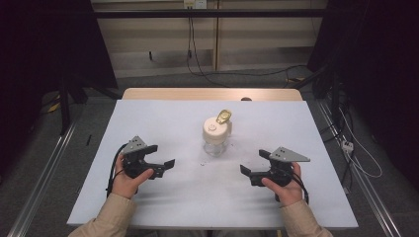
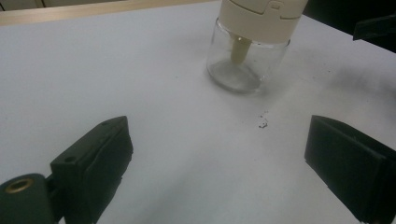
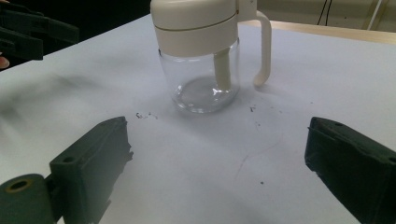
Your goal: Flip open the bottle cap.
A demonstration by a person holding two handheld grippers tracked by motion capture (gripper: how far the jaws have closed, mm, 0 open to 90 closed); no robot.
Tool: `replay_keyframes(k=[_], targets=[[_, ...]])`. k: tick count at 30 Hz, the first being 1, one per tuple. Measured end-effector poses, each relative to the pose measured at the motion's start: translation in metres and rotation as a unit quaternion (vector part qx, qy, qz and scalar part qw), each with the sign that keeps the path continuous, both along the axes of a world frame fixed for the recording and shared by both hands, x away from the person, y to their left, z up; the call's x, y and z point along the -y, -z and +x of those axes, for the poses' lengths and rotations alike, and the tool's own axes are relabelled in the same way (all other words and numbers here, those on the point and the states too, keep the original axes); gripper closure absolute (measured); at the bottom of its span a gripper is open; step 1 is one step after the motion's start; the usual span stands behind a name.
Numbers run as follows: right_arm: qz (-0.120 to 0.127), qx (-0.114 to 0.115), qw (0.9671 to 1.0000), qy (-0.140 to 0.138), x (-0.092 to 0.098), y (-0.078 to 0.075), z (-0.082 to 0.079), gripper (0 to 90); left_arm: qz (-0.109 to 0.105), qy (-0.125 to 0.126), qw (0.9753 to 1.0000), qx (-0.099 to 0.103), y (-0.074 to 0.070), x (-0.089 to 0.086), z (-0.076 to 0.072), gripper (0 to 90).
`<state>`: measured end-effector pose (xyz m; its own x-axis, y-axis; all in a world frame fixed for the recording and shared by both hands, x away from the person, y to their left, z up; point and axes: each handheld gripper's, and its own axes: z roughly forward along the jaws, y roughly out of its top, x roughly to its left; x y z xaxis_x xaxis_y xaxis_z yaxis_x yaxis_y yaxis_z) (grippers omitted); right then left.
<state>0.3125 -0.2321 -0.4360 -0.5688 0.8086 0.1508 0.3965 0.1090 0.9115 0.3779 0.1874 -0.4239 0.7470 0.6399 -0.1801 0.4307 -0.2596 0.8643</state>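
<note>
A clear glass jar (image 1: pixel 216 144) with a cream lid (image 1: pixel 216 130), a cream handle and a gold flip cap (image 1: pixel 224 116) stands upright in the middle of the white table (image 1: pixel 163 118). My left gripper (image 1: pixel 161 160) rests low to the jar's left, open, nothing between its jaws. My right gripper (image 1: pixel 253 165) rests to the jar's right, open and empty too. The jar (image 2: pixel 239 65) stands ahead and to the right in the left gripper view. In the right gripper view the jar (image 3: pixel 203 84) stands straight ahead, its handle (image 3: pixel 264 51) on the right and a cream tube inside.
Small dark specks (image 2: pixel 263 123) lie on the white table in front of the jar. A bare wooden strip (image 1: pixel 212 94) runs along the table's far edge. Cables (image 1: pixel 356 148) trail over the floor to the right and behind.
</note>
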Motion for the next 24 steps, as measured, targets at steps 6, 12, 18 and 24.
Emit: replay_keyframes(k=[6, 12, 18, 24], targets=[[-0.008, 0.002, 1.0000, 0.005, 0.007, 0.003, -0.007, 6.1, 0.002, 0.002, 1.0000, 0.002, 0.002, -0.004, -0.004, 7.0], [-0.017, 0.002, 0.9998, 0.008, 0.012, 0.005, -0.012, 6.2, -0.001, -0.002, 1.0000, 0.004, 0.004, -0.015, -0.007, 7.0], [-0.029, 0.004, 0.9995, 0.010, 0.015, 0.007, -0.016, 6.3, -0.004, -0.009, 0.9999, 0.005, 0.004, -0.026, -0.012, 7.0], [-0.035, 0.004, 0.9993, 0.012, 0.021, 0.008, -0.021, 6.3, -0.010, -0.016, 0.9998, 0.003, 0.006, -0.038, -0.016, 7.1]])
